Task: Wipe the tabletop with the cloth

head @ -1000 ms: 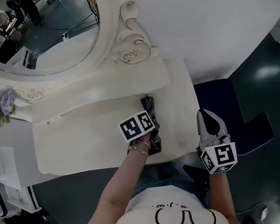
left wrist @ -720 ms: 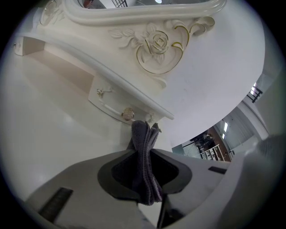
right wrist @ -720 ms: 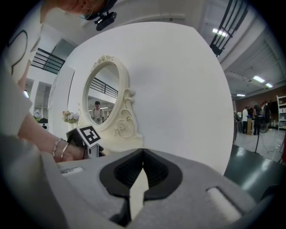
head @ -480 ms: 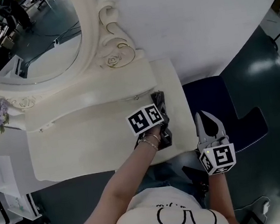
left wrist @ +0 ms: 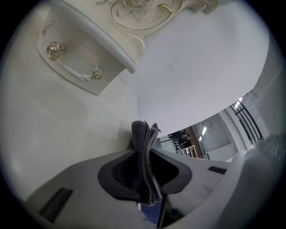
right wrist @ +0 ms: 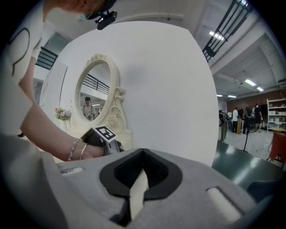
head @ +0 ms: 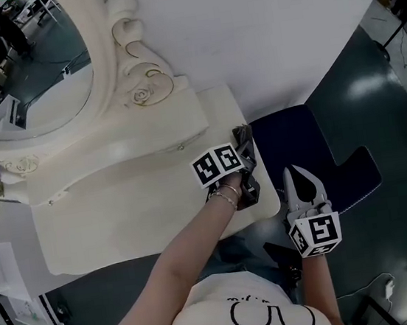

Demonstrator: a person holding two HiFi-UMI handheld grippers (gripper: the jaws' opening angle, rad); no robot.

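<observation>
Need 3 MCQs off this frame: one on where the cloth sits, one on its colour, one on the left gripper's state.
1. Where on the tabletop is the cloth?
A. By the left end
B. Near the right end
C. Off it, on the floor

2. What colour is the cloth?
A. White
B. Yellow
C. Dark grey

3. What state is the left gripper in?
A. Shut on the cloth
B. Open, above the cloth
C. Shut and empty

Answers:
1 B: the head view shows the cloth by the tabletop's right edge.
2 C: the head view and the left gripper view both show dark grey fabric.
3 A: the left gripper view shows the folded cloth pinched between the jaws.
</observation>
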